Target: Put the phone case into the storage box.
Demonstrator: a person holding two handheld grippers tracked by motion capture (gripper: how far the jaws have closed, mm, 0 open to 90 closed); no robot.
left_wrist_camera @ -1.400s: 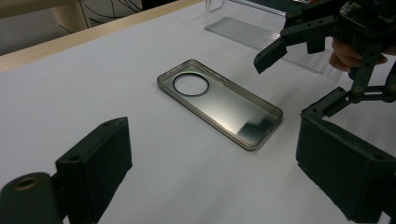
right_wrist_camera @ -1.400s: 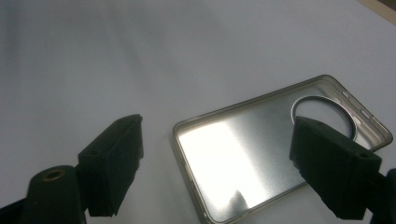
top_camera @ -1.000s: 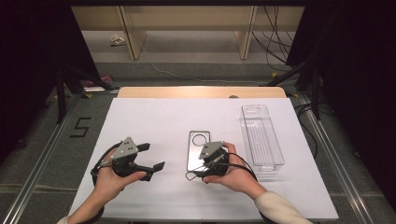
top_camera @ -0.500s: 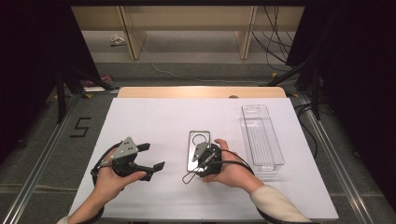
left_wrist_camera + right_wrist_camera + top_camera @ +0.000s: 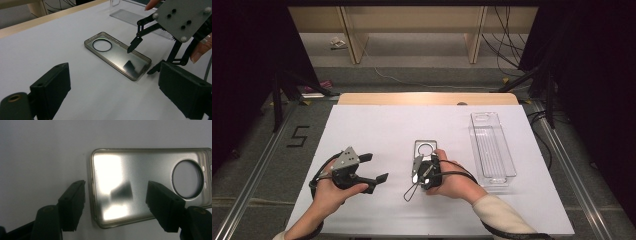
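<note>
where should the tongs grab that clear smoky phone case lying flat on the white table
Take the clear smoky phone case with the round camera hole at its plain short end, opposite the hole, coming down from above. It lies flat, open side up, so its thin raised rim is the only hold: one pad inside, one outside. The right tongs, jaws just closing, straddle that end.

One phone case (image 5: pixel 425 148), one clear tray (image 5: pixel 492 148)

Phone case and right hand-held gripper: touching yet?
Apart. The left gripper view shows the right hand-held gripper with jaws open astride the phone case, tips clear of it.
</note>
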